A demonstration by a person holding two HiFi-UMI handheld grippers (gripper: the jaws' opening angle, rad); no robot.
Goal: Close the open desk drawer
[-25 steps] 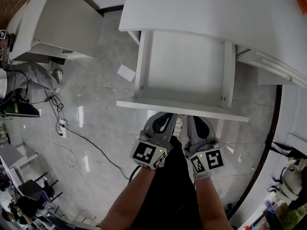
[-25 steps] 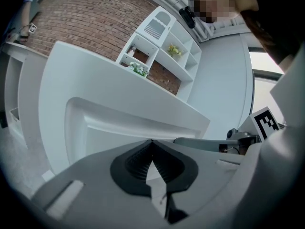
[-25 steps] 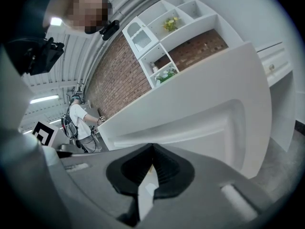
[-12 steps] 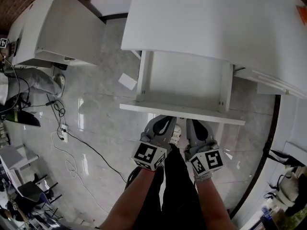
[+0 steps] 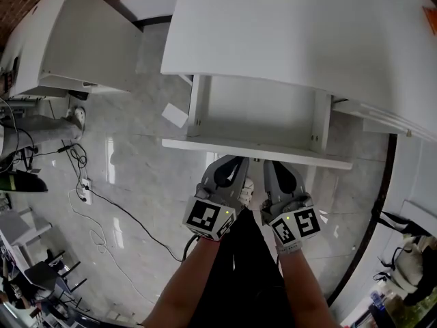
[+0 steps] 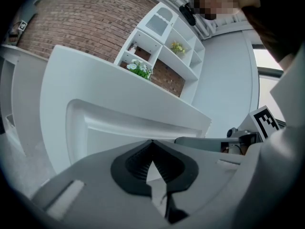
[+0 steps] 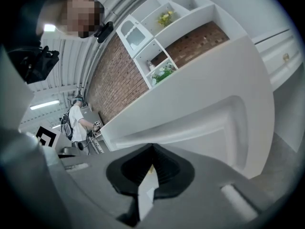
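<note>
The white drawer (image 5: pixel 254 112) stands pulled out from under the white desk (image 5: pixel 293 33), and its inside looks bare. Its front panel (image 5: pixel 205 146) runs across the head view just above both grippers. My left gripper (image 5: pixel 231 162) and right gripper (image 5: pixel 273 165) sit side by side, tips against the panel's middle, both shut with nothing held. In the left gripper view the left gripper (image 6: pixel 152 142) faces the drawer front (image 6: pixel 109 128) close up. The right gripper (image 7: pixel 152 147) likewise faces the drawer front (image 7: pixel 205 123).
A second white desk (image 5: pixel 75 39) stands at the upper left. Black and white cables (image 5: pixel 102 203) trail over the marble floor at left, near a seated person's shoe (image 5: pixel 76 118). A white sheet (image 5: pixel 175 115) lies beside the drawer. White furniture (image 5: pixel 416 169) borders the right.
The drawer has slid further in under the desk, so less of its inside shows. Both grippers have followed its front panel forward, still shut.
</note>
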